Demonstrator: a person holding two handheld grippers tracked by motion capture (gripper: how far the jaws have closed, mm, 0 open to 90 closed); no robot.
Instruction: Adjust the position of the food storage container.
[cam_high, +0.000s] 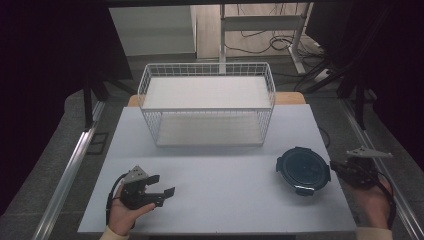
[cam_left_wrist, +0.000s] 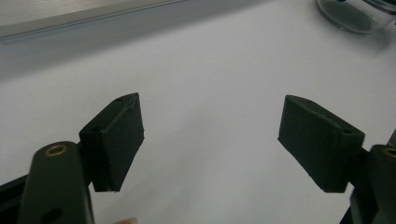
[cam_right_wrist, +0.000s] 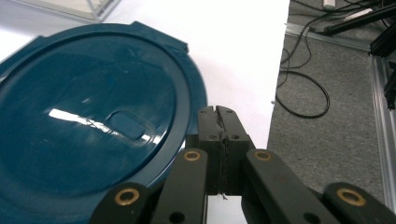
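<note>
We are closing in on the blue-lidded container near the bench's right edge: right gripper jaws pressed together (nothing between), left gripper spread, idle. Next, we judge, open them first.

The container (clear-walled) is cut off by the frame's top-right corner.

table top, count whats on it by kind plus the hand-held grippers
wire basket: 1
round container with dark blue lid: 1
hand-held gripper: 2, left open, right shut
total: 4
</note>
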